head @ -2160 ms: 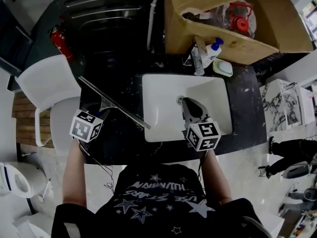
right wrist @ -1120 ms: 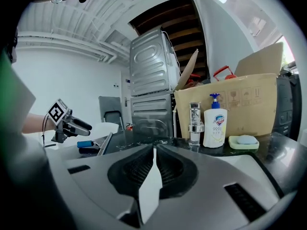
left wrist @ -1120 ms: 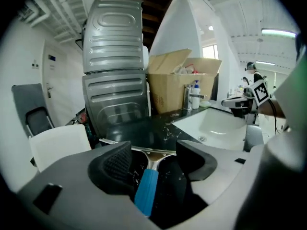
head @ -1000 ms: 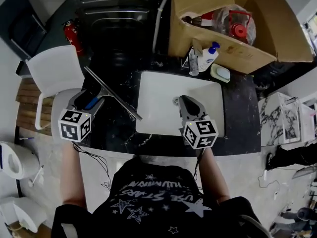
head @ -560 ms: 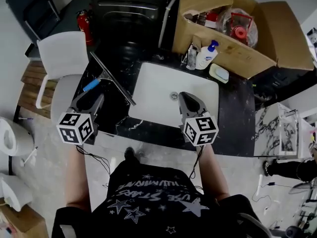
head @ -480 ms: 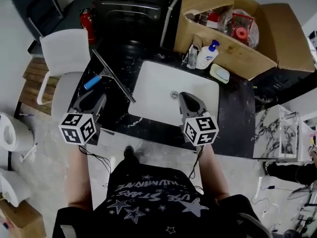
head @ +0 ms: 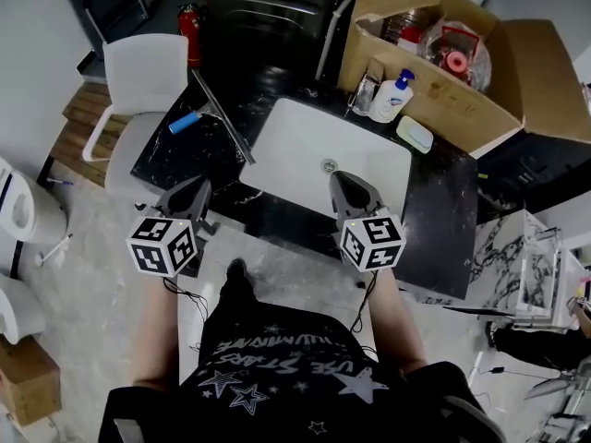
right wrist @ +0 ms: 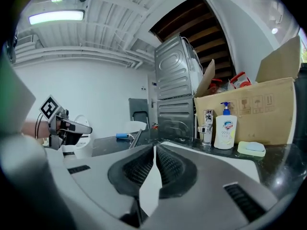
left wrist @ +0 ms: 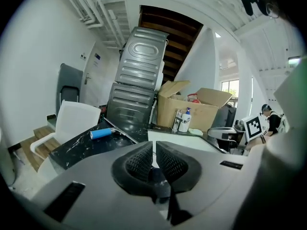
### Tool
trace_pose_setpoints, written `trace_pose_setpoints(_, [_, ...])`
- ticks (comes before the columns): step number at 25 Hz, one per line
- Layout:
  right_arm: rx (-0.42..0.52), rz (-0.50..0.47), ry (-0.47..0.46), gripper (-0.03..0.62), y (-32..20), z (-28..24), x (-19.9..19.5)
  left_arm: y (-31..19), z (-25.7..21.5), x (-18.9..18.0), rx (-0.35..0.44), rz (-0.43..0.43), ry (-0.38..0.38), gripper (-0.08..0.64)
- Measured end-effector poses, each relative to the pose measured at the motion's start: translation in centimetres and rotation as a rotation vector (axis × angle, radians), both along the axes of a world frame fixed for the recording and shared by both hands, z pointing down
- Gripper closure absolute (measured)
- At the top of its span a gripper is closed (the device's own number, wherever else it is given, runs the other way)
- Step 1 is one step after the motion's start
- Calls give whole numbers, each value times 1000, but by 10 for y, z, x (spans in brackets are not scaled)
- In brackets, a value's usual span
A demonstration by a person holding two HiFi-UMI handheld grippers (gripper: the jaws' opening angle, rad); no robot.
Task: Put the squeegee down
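Glossy black veined-stone countertop (head: 175, 155); smooth glossy white basin (head: 295, 146); matt brown cardboard box (head: 434, 100); metal-bladed squeegee (head: 223, 115), blue plastic grip.

One squeegee (head: 222, 116), one pump bottle (head: 392, 98), one cardboard box (head: 445, 114), one chair (head: 138, 72), one sink (head: 300, 150) — one left gripper (head: 196, 185), one right gripper (head: 341, 179).

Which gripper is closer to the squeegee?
Left. The left gripper, jaws just closing on nothing, is at the counter edge short of the squeegee; the right gripper is farther, before the sink.
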State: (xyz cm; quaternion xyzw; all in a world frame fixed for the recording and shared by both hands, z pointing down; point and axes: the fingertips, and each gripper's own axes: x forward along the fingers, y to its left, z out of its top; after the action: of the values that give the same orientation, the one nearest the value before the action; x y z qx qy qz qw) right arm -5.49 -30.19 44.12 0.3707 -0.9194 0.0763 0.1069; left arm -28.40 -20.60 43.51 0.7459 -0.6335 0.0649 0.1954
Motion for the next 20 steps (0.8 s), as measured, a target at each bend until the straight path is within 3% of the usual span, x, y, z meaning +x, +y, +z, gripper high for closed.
trace_pose_setpoints(20, [-6,-176,11,541,115,15,39,135,24,76,-25,-117,2,540])
